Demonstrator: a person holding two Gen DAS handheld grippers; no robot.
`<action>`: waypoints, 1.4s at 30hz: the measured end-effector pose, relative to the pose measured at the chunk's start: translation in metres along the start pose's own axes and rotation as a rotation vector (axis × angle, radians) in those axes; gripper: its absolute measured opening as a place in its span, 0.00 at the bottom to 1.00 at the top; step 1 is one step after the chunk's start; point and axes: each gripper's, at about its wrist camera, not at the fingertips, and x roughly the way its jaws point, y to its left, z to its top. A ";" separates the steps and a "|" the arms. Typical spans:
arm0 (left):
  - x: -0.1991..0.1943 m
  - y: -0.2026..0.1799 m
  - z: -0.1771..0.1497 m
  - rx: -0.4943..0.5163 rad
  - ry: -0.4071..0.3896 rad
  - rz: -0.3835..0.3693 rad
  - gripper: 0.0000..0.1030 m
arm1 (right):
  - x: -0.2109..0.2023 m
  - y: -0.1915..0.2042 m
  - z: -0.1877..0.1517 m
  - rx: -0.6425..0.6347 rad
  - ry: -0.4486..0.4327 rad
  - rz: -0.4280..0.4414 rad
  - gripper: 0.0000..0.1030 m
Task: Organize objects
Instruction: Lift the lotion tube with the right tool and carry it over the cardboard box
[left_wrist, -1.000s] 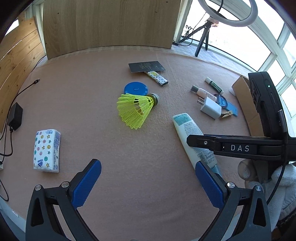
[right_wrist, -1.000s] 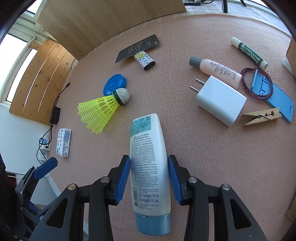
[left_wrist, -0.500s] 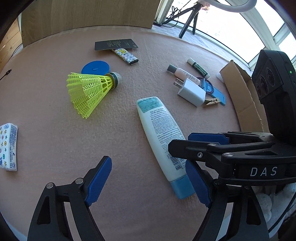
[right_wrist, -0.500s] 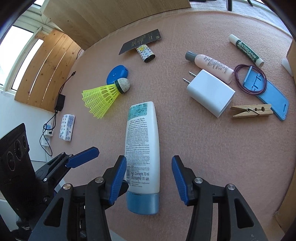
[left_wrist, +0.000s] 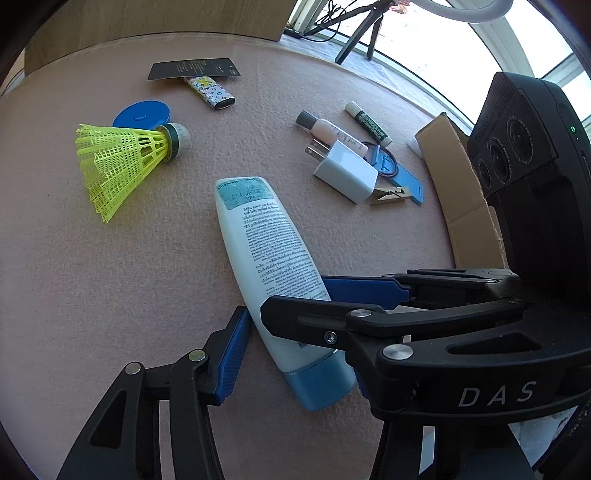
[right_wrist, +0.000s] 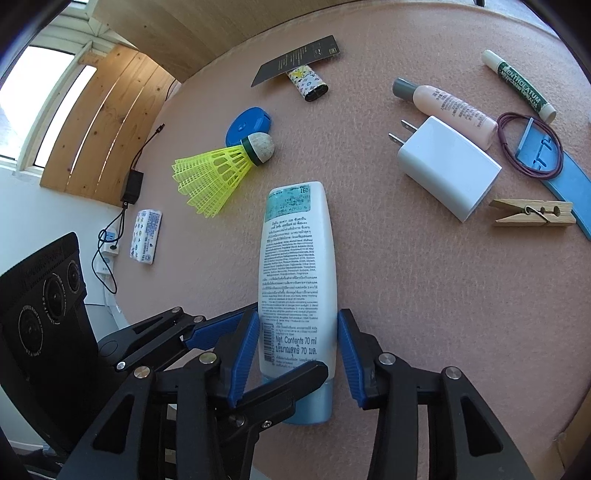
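A white lotion tube (left_wrist: 258, 229) with a blue cap lies flat on the pink felt table (left_wrist: 92, 277), cap end toward me. My right gripper (right_wrist: 297, 325) straddles its lower part (right_wrist: 299, 251), and its closing jaws have both blue pads against the tube's sides. My left gripper (left_wrist: 299, 354) comes in from the left across the cap end. Its jaws are closing with the tube between them. One blue pad (left_wrist: 232, 350) stands just beside the tube, and the other is hidden behind the right gripper (left_wrist: 295, 295).
A yellow shuttlecock (right_wrist: 218, 170) and a blue lid (right_wrist: 247, 123) lie beyond the tube to the left. A white charger (right_wrist: 447, 170), a pink bottle (right_wrist: 450, 107), a clothespin (right_wrist: 532, 218) and a lip balm (right_wrist: 521, 86) lie right. A cardboard box (left_wrist: 461, 184) stands further right.
My left gripper has moved in over the tube's cap end and its jaws have narrowed. My right gripper let go of the tube half a second ago and has closed on it again.
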 end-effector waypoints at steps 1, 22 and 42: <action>0.000 -0.001 0.000 0.002 -0.003 0.003 0.54 | 0.000 0.000 0.000 0.003 -0.002 0.002 0.39; -0.026 -0.095 0.028 0.186 -0.104 -0.021 0.47 | -0.090 -0.029 -0.018 0.114 -0.210 0.006 0.37; 0.024 -0.268 0.052 0.426 -0.078 -0.149 0.47 | -0.212 -0.134 -0.062 0.276 -0.415 -0.130 0.37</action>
